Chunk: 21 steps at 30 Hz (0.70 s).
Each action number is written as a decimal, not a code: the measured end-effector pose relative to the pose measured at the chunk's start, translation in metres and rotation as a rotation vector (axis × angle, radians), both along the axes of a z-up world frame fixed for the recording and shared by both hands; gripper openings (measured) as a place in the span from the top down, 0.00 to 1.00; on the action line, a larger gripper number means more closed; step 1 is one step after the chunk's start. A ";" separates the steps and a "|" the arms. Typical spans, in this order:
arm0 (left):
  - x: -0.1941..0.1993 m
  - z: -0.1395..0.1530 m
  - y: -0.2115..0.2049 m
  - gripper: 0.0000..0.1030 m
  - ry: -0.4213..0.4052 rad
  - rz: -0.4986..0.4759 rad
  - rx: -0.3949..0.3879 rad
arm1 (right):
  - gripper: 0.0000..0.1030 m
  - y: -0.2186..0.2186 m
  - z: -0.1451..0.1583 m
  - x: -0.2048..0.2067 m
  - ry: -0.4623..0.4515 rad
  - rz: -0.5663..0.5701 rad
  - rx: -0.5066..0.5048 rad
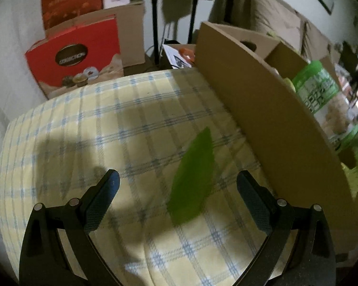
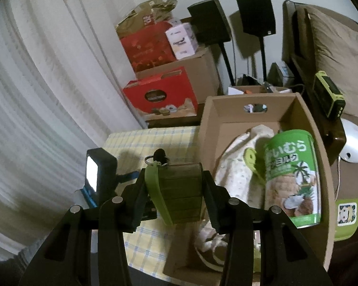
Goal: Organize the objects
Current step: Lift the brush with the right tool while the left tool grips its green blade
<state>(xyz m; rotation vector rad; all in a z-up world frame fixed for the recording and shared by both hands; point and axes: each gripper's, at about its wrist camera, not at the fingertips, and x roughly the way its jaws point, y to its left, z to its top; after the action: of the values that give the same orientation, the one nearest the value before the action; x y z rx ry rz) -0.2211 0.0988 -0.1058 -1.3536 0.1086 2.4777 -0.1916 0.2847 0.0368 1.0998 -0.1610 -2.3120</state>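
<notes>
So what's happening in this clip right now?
A person is tidying items into a cardboard box on a checked cloth. The right gripper is shut on a translucent case with a green strap, held beside the box. The box already holds a green can and a white cloth bag. The left gripper is open, above a green leaf-shaped piece.

Matt brown cardboard box [image 2: 322, 147], glossy printed can [image 2: 292, 178], soft checked cloth bedcover [image 1: 83, 124], translucent smoky plastic case [image 2: 181, 190].
</notes>
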 end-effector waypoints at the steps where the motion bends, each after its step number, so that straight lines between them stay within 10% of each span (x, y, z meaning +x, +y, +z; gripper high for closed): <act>1: 0.000 -0.002 0.003 0.05 0.000 -0.015 -0.005 | 0.57 0.002 0.000 0.000 0.000 -0.004 -0.001; 11: 0.002 -0.023 0.022 0.38 -0.005 -0.060 -0.078 | 0.57 0.014 -0.002 0.002 -0.010 -0.013 -0.012; 14: 0.003 -0.021 0.019 0.66 0.008 -0.039 -0.072 | 0.57 0.013 -0.004 0.003 -0.015 -0.016 -0.015; 21: 0.004 -0.012 0.006 0.69 -0.013 0.017 -0.012 | 0.57 0.007 -0.006 0.007 -0.003 -0.018 -0.004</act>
<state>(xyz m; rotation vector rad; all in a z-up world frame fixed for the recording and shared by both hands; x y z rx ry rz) -0.2176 0.1050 -0.1183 -1.3816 0.1097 2.4855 -0.1844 0.2913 0.0307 1.1037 -0.1774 -2.3257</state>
